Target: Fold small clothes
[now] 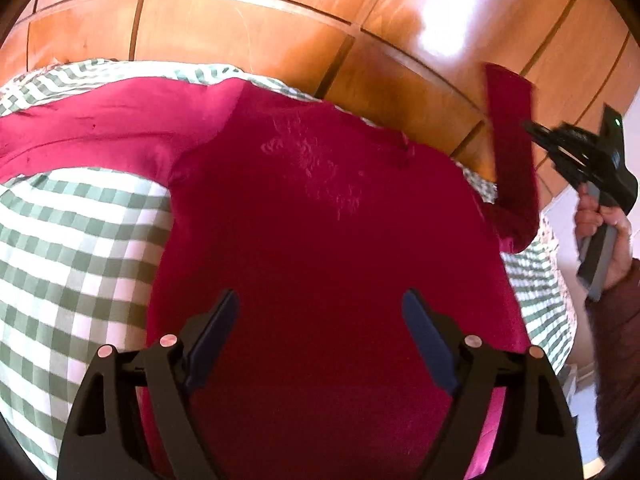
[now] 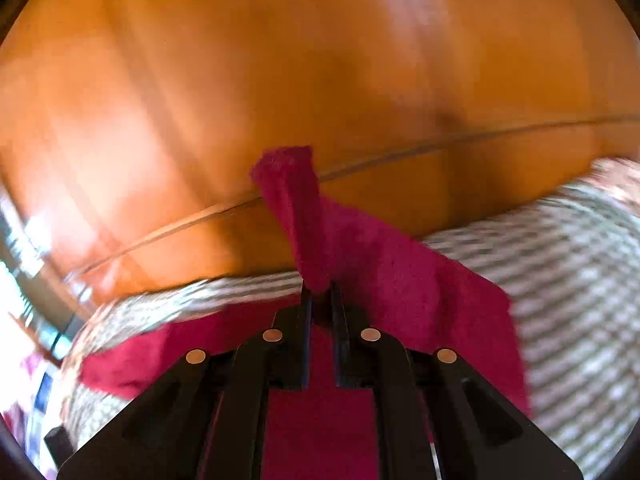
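Crimson fabric of a small long-sleeved top (image 1: 320,220) lies spread on a green-and-white checked cloth (image 1: 72,248) before wooden panelling (image 1: 240,28), while the left gripper (image 1: 320,312) hovers over its body with jaws spread wide and the right gripper (image 2: 320,292) pinches one sleeve (image 2: 296,208), lifting it upright.

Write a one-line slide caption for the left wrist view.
Left hand-held gripper open above red top on checked cloth; right hand-held gripper lifts one sleeve.

Soft cloth sweater (image 1: 320,220), glossy wood panelling (image 1: 248,28)
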The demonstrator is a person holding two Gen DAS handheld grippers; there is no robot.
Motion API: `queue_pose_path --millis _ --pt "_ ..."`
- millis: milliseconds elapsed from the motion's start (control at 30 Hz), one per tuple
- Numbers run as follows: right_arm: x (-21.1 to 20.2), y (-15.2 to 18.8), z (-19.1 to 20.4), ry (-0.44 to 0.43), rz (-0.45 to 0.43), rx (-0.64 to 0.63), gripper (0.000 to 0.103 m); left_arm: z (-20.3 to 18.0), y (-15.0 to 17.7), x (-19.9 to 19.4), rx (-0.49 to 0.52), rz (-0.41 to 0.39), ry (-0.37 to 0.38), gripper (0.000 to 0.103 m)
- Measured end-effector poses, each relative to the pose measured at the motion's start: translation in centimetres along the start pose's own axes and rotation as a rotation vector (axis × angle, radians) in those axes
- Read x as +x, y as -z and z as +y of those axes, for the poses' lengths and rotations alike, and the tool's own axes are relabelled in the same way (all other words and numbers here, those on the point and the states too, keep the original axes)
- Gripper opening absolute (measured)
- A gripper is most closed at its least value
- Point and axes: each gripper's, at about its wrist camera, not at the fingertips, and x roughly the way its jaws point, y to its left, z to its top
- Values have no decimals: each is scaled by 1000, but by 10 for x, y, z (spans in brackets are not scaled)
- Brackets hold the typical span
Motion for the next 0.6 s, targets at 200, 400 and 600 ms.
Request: queue_pose_path --millis 200,400,600 --pt "67 42 94 -158 175 -167 11 10 -18 5 -39 -11 27 71" --pt "53 55 89 -167 127 -99 67 21 -38 17 -92 -16 42 65" --pt "-1 92 11 -77 162 12 67 24 -62 49 -107 7 35 62"
